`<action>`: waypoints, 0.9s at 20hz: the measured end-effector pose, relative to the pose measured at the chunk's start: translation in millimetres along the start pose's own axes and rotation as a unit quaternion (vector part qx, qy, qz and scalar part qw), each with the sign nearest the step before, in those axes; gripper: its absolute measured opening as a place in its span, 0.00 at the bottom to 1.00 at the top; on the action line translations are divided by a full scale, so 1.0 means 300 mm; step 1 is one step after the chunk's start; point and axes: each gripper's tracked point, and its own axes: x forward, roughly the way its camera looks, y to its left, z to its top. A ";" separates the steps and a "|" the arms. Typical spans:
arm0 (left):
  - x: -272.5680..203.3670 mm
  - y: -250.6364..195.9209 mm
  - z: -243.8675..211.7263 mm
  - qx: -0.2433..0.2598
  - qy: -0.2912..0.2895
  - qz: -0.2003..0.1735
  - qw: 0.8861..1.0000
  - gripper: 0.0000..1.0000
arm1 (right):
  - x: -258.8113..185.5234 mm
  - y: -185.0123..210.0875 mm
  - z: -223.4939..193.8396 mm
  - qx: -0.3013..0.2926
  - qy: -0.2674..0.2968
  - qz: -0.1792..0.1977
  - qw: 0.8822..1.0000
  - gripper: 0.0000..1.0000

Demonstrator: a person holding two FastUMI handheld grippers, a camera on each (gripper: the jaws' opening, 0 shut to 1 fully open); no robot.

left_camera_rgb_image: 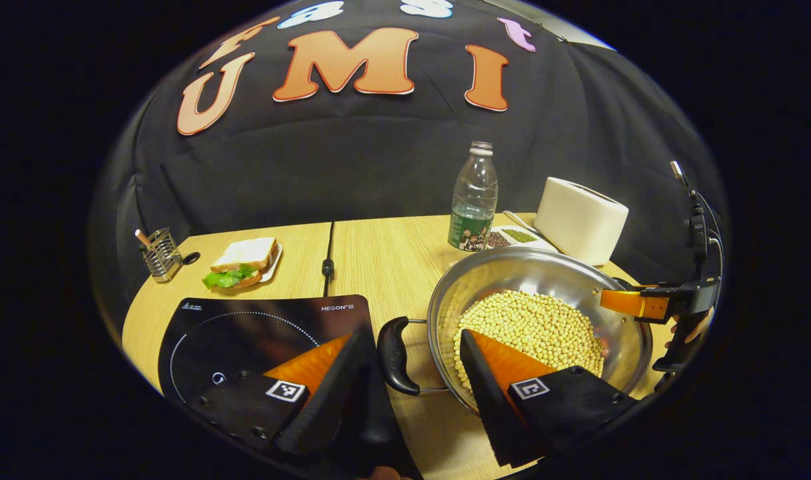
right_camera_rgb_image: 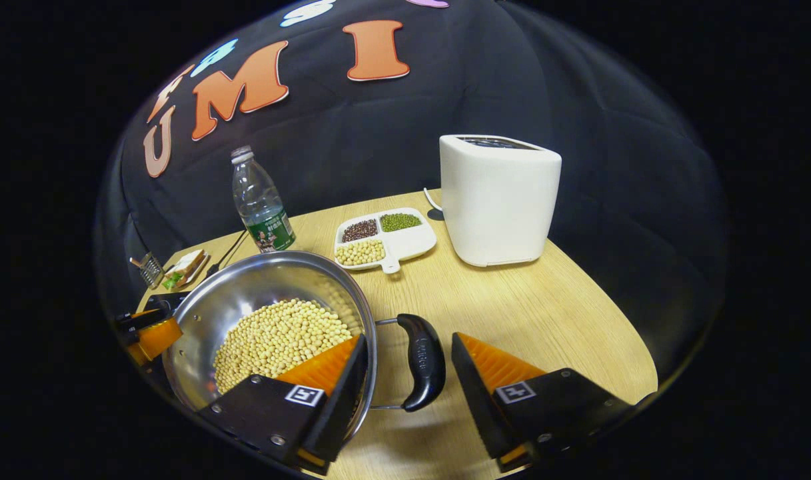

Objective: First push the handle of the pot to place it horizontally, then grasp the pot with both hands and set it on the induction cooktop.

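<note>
Pot [left_camera_rgb_image: 538, 320] handles sit between spread fingers on both sides: in the left gripper view the left gripper [left_camera_rgb_image: 408, 373] straddles the near black handle [left_camera_rgb_image: 395, 355], jaws wide and not yet pressing, and in the right gripper view the right gripper [right_camera_rgb_image: 408, 373] brackets the opposite handle [right_camera_rgb_image: 424, 360] the same way. The pot rests on the table [right_camera_rgb_image: 545, 320], just beside the induction cooktop [left_camera_rgb_image: 245, 333] and not yet on it.

It is heaped with soybeans [left_camera_rgb_image: 532, 327], so my worry is tilt: if one gripper closes or lifts ahead of the other, the load could slide and spill (a smooth loop handle may also swivel in a loose pinch). One inner finger on each side hangs over the rim and could catch it.

The left gripper view gives the cooktop, a sandwich [left_camera_rgb_image: 242, 263] and utensil holder [left_camera_rgb_image: 160, 253]. The right gripper view gives the toaster [right_camera_rgb_image: 498, 200] in full and the divided dish [right_camera_rgb_image: 385, 241] of beans.
</note>
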 end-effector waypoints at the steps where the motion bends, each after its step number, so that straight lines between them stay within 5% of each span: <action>1: 0.005 -0.003 -0.006 0.001 0.004 0.000 1.000 0.96 | 0.007 -0.004 0.004 -0.003 -0.005 0.001 1.000 0.64; 5: 0.033 -0.014 -0.032 0.005 0.027 0.000 1.000 0.97 | 0.006 -0.002 0.004 -0.013 -0.004 0.004 1.000 0.55; 15: 0.073 -0.083 -0.046 0.027 0.060 -0.006 0.998 0.97 | 0.010 -0.021 -0.002 -0.010 -0.004 -0.002 1.000 0.55; 17: 0.094 -0.077 -0.058 0.025 0.066 -0.005 0.998 0.93 | 0.001 -0.036 0.000 -0.006 -0.003 -0.004 1.000 0.55; 18: 0.099 -0.076 -0.046 0.022 0.057 -0.007 0.998 0.81 | -0.004 -0.043 -0.004 -0.006 -0.004 -0.006 1.000 0.55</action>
